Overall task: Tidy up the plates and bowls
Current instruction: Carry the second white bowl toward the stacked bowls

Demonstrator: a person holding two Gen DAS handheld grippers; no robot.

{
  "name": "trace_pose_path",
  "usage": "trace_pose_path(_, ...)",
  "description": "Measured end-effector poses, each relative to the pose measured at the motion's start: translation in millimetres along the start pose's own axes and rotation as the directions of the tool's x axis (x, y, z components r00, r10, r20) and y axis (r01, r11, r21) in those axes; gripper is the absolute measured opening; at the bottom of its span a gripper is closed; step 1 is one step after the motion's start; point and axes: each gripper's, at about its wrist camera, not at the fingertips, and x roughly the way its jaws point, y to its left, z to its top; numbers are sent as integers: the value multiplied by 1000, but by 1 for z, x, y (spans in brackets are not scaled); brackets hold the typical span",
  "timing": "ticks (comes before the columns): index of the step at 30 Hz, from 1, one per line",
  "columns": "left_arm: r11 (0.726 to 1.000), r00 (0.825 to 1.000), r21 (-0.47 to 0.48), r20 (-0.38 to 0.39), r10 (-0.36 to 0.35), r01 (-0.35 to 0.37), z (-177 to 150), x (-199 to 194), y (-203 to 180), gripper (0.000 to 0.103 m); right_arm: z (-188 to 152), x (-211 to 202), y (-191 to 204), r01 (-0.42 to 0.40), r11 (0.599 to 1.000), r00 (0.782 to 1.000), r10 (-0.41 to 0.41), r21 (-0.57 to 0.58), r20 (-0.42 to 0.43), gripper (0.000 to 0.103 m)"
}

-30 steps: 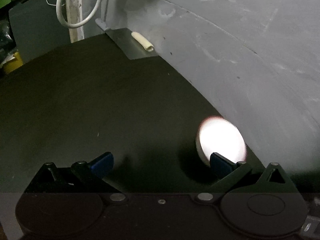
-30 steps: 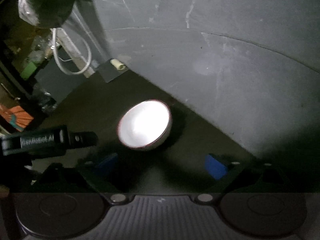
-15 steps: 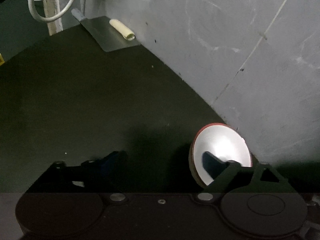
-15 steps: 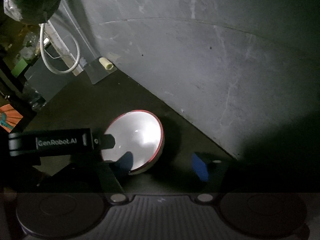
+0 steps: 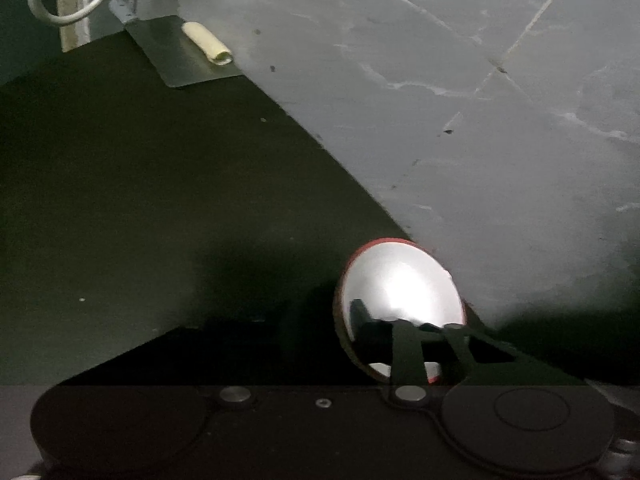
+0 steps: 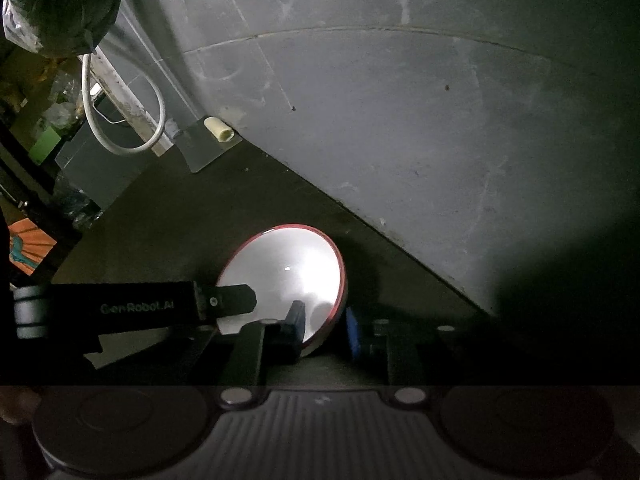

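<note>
The left claw (image 5: 320, 324) is closing on the bowl (image 5: 400, 284): its right finger reaches inside the white hollow, the rim passes between the fingers, and the left finger is lost in shadow outside the wall, so whether the pads already press cannot be told for sure, though they look set on the rim. The right claw (image 6: 324, 328) is closing too, on the opposite edge of the same bowl (image 6: 288, 268); its dark left pad lies inside against the white inner face and its blue right pad sits just outside the wall, with the red-edged rim between them. In the right wrist view, the left claw's black finger (image 6: 228, 300) crosses the far-left rim of the bowl, coming in from the left of the right claw. The bowl stands on the dark desk (image 5: 140, 200) directly ahead of both claws, tipped so that its opening faces them, and close to the grey wall (image 5: 460, 120) that runs off to the right. Farther ahead and to the left, against the foot of the wall, a flat metal sheet (image 5: 180, 52) lies on the desk with a pale rolled tube (image 5: 208, 44) on it. Beyond that hangs a looped white cable (image 6: 120, 120).
</note>
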Motion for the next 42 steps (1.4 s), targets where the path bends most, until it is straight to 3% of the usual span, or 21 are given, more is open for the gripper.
trace_pose_path(2, 1000, 1000, 6, 0, -30, 30, -2, 1, -2, 12, 0, 0, 0, -3, 1000, 1000, 3, 7, -3, 22)
trace_pose_path(9, 999, 999, 15, 15, -40, 40, -16, -12, 1, 11, -8, -13, 1, -32, 999, 999, 32, 4, 3, 21)
trace_pose_path(24, 1000, 990, 7, 139, -13, 12, -51, -93, 1, 11, -29, -72, 35, -127, 989, 988, 132, -73, 78, 21)
trace_pose_path(42, 998, 976, -32, 211, 59, -53, -134, -185, 0, 11, -92, -141, 70, -212, 964, 973, 224, -158, 62, 21)
